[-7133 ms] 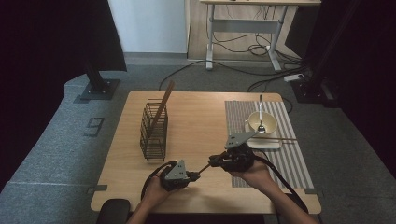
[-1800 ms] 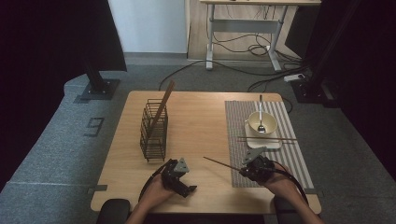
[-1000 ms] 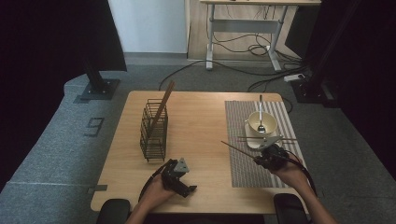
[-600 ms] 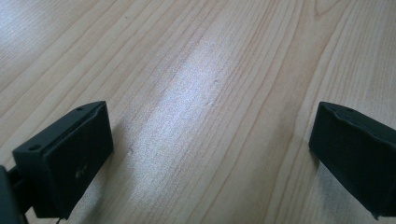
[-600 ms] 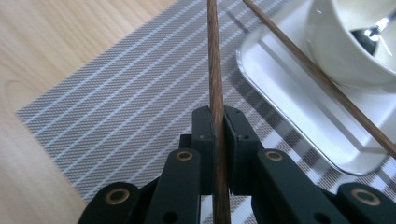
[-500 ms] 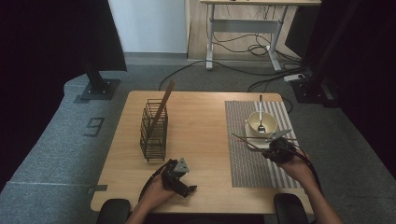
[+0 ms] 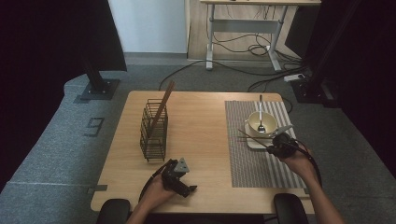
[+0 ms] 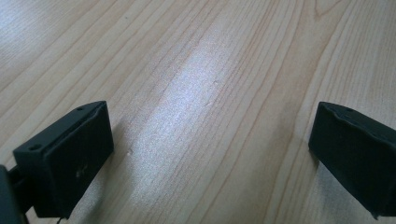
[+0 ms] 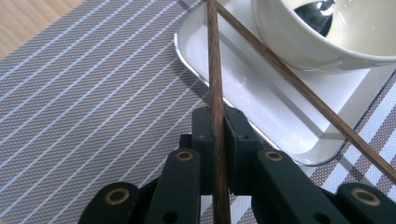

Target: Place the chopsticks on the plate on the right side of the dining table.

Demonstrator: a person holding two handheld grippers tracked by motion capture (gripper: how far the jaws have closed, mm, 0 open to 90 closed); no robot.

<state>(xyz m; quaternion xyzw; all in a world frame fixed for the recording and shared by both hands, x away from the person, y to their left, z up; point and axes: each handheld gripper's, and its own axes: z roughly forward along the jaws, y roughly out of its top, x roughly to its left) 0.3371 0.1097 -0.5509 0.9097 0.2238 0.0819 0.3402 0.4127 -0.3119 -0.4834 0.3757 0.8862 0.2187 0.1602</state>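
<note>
One thin brown wooden chopstick (image 9: pixel 215 84) is pinched between the closed black jaws of the right gripper (image 9: pixel 215 135), its far end reaching over the corner of a white rectangular tray (image 9: pixel 243 98). Beside it a second brown chopstick (image 9: pixel 299 88) lies slanted across that tray, passing just under a cream round bowl (image 9: pixel 299 42) with a metal spoon (image 9: pixel 317 11) inside. Tray and bowl sit on a grey striped placemat (image 7: pixel 252 154). Across the light wooden table (image 8: pixel 210 70), the left gripper (image 8: pixel 210 154) rests with jaws wide apart, empty, near a black wire basket (image 7: pixel 153 130).
</note>
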